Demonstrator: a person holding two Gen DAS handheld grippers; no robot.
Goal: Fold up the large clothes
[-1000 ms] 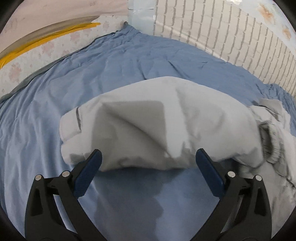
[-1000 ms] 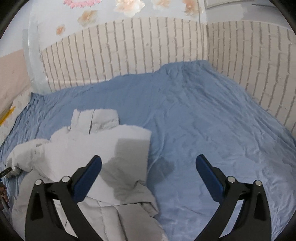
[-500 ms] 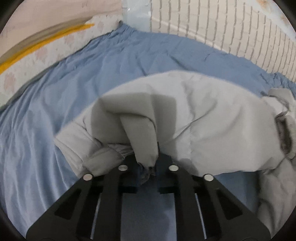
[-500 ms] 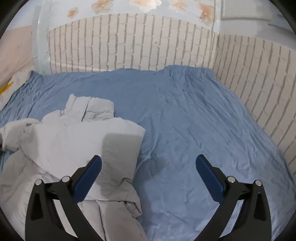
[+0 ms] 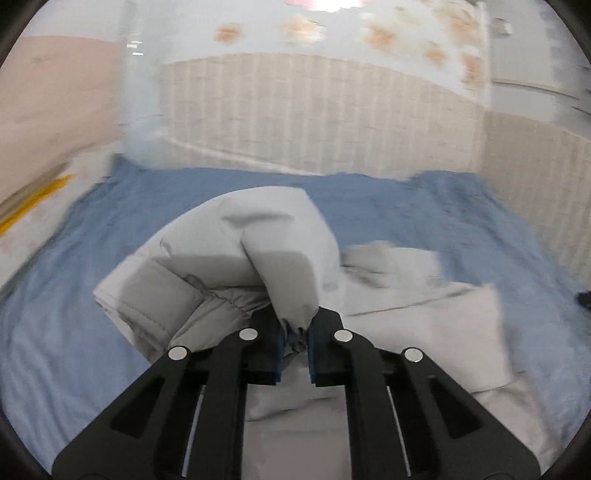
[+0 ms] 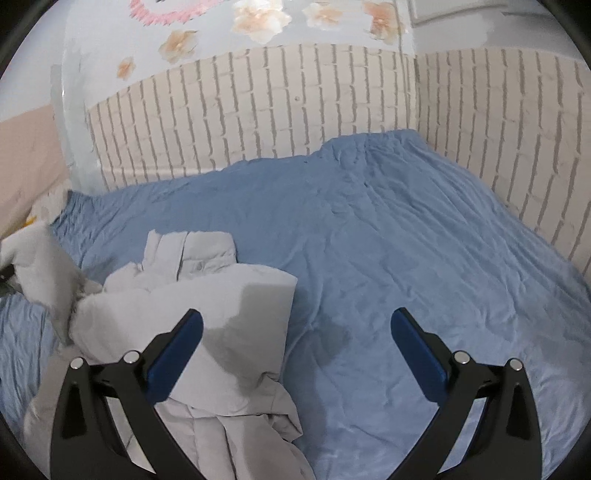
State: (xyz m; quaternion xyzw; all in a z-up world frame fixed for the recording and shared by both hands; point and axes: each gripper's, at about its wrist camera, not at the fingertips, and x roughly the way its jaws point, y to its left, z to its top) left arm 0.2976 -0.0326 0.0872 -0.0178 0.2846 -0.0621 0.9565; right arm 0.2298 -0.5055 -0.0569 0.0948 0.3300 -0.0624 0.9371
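Jacket sleeve pinched in left hand-held gripper

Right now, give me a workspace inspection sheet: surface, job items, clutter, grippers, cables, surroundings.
Surface: blue sheet on a bed, wrinkled.
Job's things: grey jacket crumpled at the left of the right wrist view; its sleeve is lifted off the sheet.
Clutter: nothing seen.
Grippers: left gripper shut on a fold of the sleeve; right gripper open, empty, above the jacket's edge and the sheet.
Cables: nothing seen.
Surroundings: brick-pattern wall on two sides of the bed, flower decals above it. The left wrist view is motion-blurred.
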